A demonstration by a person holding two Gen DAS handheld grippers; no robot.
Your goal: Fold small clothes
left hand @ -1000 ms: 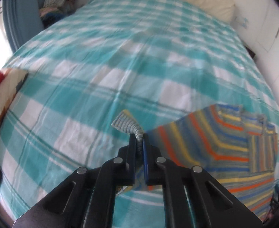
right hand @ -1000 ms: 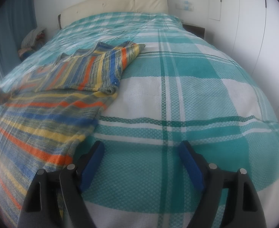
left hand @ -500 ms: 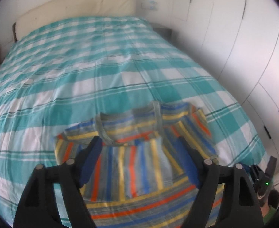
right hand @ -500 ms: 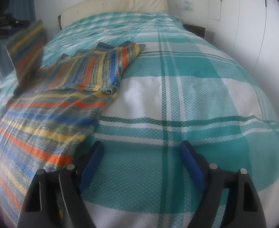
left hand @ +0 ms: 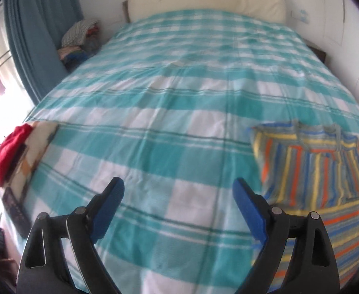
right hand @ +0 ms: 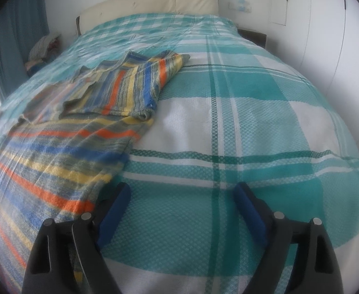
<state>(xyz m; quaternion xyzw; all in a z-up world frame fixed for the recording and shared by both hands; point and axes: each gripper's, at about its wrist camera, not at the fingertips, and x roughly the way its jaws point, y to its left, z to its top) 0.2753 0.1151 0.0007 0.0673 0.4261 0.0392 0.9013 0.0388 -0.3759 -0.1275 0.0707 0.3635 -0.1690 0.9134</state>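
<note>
A small striped sweater (right hand: 64, 144), orange, blue, yellow and grey, lies flat on the teal checked bed cover, with both sleeves folded in over its chest. It also shows at the right of the left wrist view (left hand: 316, 186). My left gripper (left hand: 178, 203) is open and empty above bare bed cover, to the left of the sweater. My right gripper (right hand: 181, 205) is open and empty, low over the cover, its left finger (right hand: 113, 208) beside the sweater's right edge.
A folded pile of clothes with a red item on top (left hand: 13, 152) lies at the bed's left edge. More clothes (left hand: 79, 41) are stacked beside the headboard by a blue curtain. White wardrobe doors (right hand: 336, 29) stand to the right.
My left gripper held the sweater's left sleeve, carried it over the chest, let go and opened. It has since swung back left. The right gripper has not moved.
</note>
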